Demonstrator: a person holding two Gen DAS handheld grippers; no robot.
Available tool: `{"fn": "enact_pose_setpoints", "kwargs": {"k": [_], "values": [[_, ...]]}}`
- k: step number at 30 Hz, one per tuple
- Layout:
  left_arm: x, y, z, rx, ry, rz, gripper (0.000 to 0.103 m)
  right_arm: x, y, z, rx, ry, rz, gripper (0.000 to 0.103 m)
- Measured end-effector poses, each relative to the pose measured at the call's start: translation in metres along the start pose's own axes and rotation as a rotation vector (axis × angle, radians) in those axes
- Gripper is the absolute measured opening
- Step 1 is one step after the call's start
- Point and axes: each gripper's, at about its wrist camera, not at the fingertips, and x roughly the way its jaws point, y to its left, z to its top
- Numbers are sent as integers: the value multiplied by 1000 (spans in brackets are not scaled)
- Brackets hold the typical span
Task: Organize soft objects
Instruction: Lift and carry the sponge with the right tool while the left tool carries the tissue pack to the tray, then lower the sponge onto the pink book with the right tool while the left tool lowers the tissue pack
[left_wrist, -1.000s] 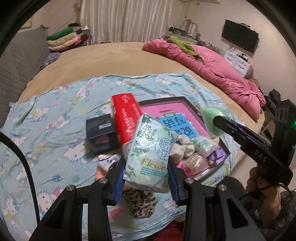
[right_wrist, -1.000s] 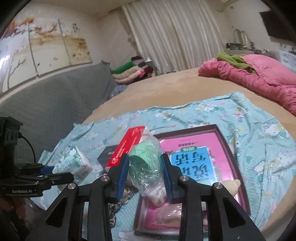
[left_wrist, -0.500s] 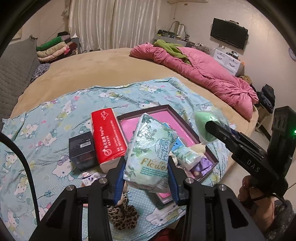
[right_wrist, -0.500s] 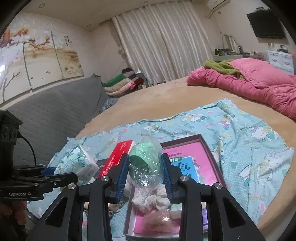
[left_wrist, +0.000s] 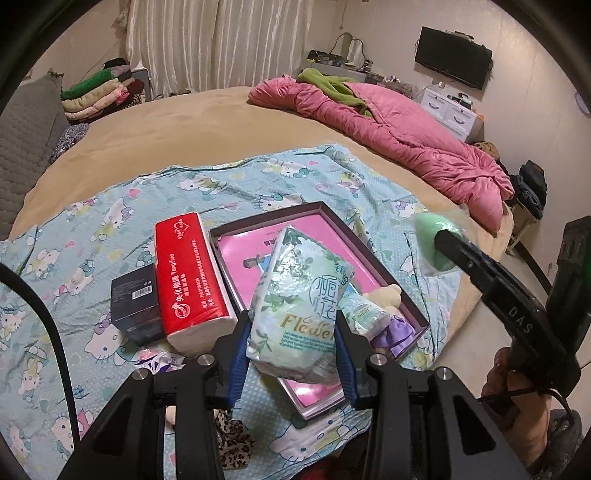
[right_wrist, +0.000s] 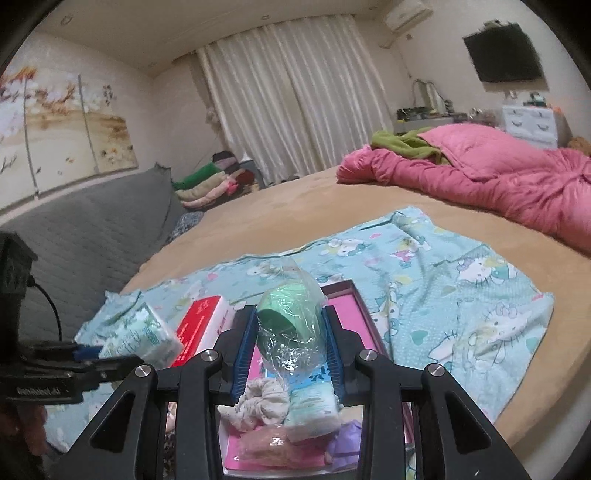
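Tissue pack (left_wrist: 295, 310) sits clamped in the left gripper (left_wrist: 291, 354) at lower centre of the frame, above the tray (left_wrist: 402, 295) on the bed. Right gripper (right_wrist: 290, 354) is closed on a green roll (right_wrist: 284, 325) in clear wrap — also over the tray, lower centre.

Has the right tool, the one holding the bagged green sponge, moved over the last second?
Yes. The right tool with the green sponge has risen and pulled back: the pink tray sits lower and smaller beneath it.
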Motion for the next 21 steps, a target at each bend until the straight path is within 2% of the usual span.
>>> {"fn": "enact_pose_setpoints", "kwargs": {"k": [12,21], "values": [[28,-9,-8,16,60,-5,41,1,-24,-3,28,5,-58,36],[58,-5,-20,6,124,-11,41,18,-37,-15,34,86,-127,36]]}}
